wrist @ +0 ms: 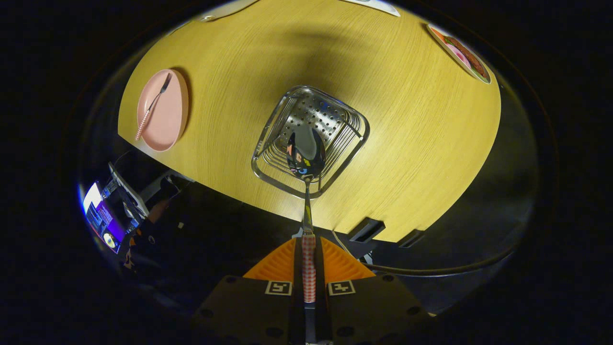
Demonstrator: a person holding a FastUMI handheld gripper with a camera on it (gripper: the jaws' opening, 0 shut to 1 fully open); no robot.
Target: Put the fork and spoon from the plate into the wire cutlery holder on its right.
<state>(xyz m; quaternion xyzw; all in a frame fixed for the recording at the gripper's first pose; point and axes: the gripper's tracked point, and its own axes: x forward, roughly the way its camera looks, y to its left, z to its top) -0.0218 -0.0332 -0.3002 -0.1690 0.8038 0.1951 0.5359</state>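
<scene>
Clamping the spoon [306,152], the hand-held gripper [309,261] holds it over the wire holder [268,163]; fork [154,103] lies on plate [170,124].

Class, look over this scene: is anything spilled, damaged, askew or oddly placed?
Nothing stands out. The tool is shut on the spoon, held over the upright wire cutlery holder. The fork lies on the pink plate.

Glossy metal spoon [306,152], shiny wire holder [310,140], matt wood-grain table [421,143].

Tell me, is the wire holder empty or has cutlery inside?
Empty. Its perforated bottom shows bare in the wire holder; the spoon hangs above it, handle clamped between the fingers. The fork lies on the plate.
</scene>
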